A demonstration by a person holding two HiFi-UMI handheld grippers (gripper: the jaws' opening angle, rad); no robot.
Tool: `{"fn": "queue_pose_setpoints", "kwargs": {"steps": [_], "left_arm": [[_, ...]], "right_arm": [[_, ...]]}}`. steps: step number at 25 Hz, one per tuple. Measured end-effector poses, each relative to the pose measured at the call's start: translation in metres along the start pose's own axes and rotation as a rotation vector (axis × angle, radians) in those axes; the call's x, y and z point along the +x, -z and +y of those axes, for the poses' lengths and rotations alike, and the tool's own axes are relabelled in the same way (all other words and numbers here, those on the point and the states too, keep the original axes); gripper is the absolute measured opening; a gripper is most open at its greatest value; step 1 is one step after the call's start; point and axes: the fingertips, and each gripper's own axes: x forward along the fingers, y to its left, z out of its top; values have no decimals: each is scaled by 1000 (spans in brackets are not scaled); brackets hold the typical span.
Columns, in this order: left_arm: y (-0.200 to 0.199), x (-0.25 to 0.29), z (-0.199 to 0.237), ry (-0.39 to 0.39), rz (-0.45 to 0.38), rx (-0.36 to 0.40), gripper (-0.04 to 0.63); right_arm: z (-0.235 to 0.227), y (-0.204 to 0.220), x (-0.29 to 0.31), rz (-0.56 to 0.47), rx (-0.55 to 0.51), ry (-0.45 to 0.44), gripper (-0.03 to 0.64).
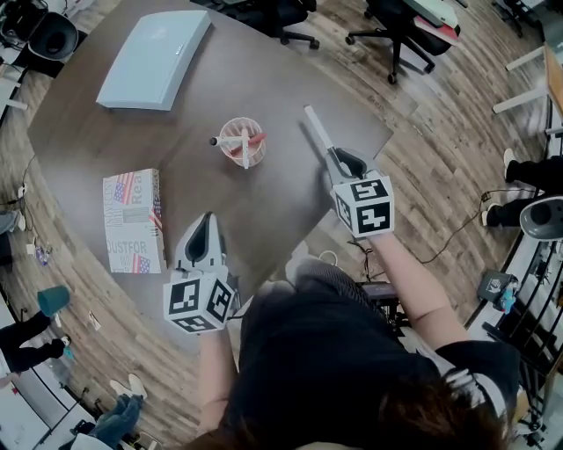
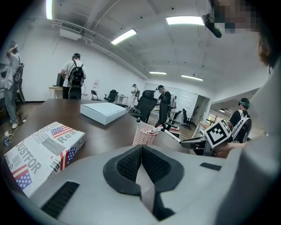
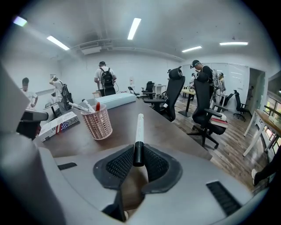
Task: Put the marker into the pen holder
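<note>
A white marker [image 1: 318,132] with a black cap end is pinched between the pads of my right gripper [image 1: 341,163], its long white body sticking forward over the dark table [image 1: 281,202]. In the right gripper view the marker [image 3: 139,132] points away from the gripper [image 3: 138,154], to the right of the pen holder [image 3: 98,125]. The pink mesh pen holder [image 1: 225,151] stands mid-table with a few pens in it, left of the marker. My left gripper [image 1: 203,224] hovers near the front edge, shut and empty [image 2: 141,151].
A box printed with a flag [image 1: 132,220] lies left of my left gripper. A flat light-blue box [image 1: 154,57] sits at the far side. Office chairs [image 1: 396,26] stand beyond the table's right edge, and people stand around the room.
</note>
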Motion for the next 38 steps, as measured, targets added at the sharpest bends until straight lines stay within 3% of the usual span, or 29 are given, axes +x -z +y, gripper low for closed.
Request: {"fn": "queue_pose_setpoints", "kwargs": {"steps": [8,15,27,38], "left_arm": [[-14,-17,4,-21,-46,-4,28],[-29,-33,8,-40,-74,13,28],[-42,-36,16,-85,-98,23,28],[-45,-25,15,-92,-92,31,28]], "right_arm": [[38,-54,-41,-52,-118,-163,87],[70,-85,-58,-29,-253,-306,89],[94,-101,-56,148,-639,-493,89],[103,-106,-40,313,-971,-576,89]]}}
